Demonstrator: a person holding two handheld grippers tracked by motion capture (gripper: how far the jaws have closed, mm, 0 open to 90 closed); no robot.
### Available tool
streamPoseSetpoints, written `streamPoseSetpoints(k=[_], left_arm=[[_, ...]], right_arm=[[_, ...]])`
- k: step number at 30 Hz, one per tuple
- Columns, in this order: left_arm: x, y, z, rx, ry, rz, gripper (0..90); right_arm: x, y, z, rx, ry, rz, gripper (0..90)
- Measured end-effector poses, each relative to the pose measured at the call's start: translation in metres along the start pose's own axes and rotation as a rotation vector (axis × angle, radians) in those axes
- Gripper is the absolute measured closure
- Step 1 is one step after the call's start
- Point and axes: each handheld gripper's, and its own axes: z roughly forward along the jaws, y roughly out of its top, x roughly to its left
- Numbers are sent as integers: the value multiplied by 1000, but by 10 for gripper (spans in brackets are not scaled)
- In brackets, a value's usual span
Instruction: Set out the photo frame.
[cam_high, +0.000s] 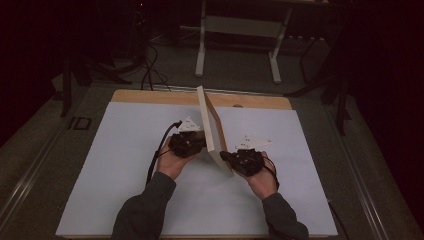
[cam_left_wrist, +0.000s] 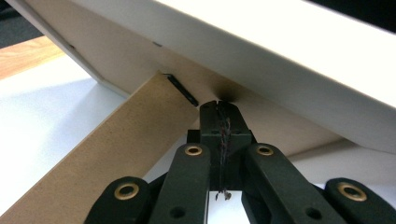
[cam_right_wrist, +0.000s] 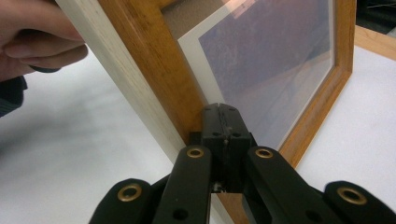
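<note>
High view, white table (cam_high: 125, 165), dark room, both grippers pressed together against picture frame (cam_high: 212, 131).

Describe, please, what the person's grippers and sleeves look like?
Both the left gripper and the right gripper are black with brass-coloured rivets; each carries a pale three-cornered plate. A black cable trails from the left one. The sleeves are dark grey.

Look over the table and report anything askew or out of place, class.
The picture frame stands tilted on one edge on the white table cover, not flat or hung. The left claw presses shut against its back beside the folded-out stand; the right claw presses shut against its front. Nothing looks damaged.
</note>
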Motion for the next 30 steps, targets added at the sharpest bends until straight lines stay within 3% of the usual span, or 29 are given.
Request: streamPoseSetpoints(k=[9, 16, 30], left_arm=[[-2, -4, -13, -42, -20, 7, 900], [-3, -4, -15, -39, -27, 28, 900], [8, -5, -18, -25, -15, 3, 900]], right_arm=[[3, 2, 3, 4, -1, 2, 900], [4, 4, 5, 9, -7, 4, 900], [10, 12, 17, 20, 8, 0, 900]])
